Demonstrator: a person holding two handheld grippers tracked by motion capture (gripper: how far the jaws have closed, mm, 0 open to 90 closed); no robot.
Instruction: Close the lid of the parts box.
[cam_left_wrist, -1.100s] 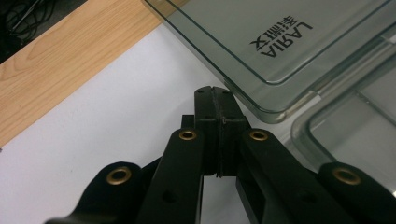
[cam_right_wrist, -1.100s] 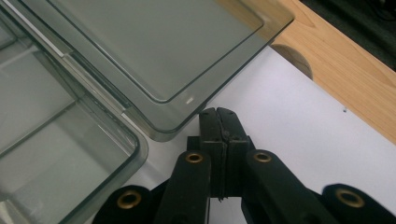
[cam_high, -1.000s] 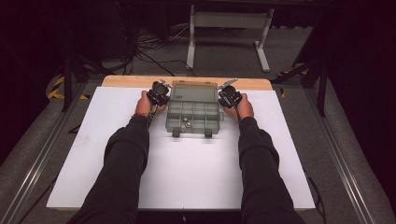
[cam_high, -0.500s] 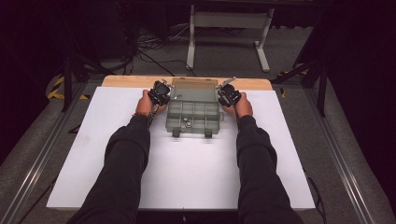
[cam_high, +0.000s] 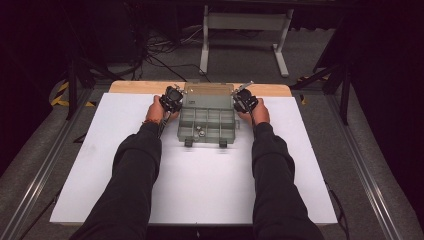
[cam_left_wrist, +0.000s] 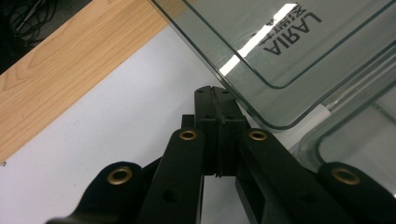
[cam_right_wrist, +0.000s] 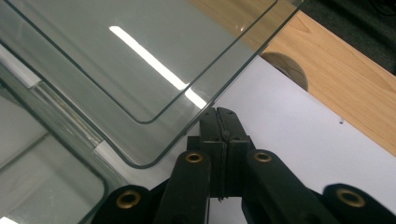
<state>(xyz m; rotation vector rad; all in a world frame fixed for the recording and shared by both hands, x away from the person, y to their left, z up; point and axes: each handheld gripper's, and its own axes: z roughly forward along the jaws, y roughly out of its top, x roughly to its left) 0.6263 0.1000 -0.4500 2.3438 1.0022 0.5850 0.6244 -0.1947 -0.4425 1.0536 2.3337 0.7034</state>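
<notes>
The organizer box (cam_high: 206, 121) is sitting on the desk (cam_high: 200, 185) toward its far edge, the left tool (cam_high: 173, 98) flanking its left side and the right tool (cam_high: 244, 100) its right.

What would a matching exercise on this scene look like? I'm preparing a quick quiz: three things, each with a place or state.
Things:
1. clear plastic organiser box
2. left hand-held gripper
3. bare wooden table strip

Descriptions:
A. along the far edge of the white sheet
B. lid open
C. jaws shut, beside the lid's corner

Pairs: 1-B, 2-C, 3-A
</notes>
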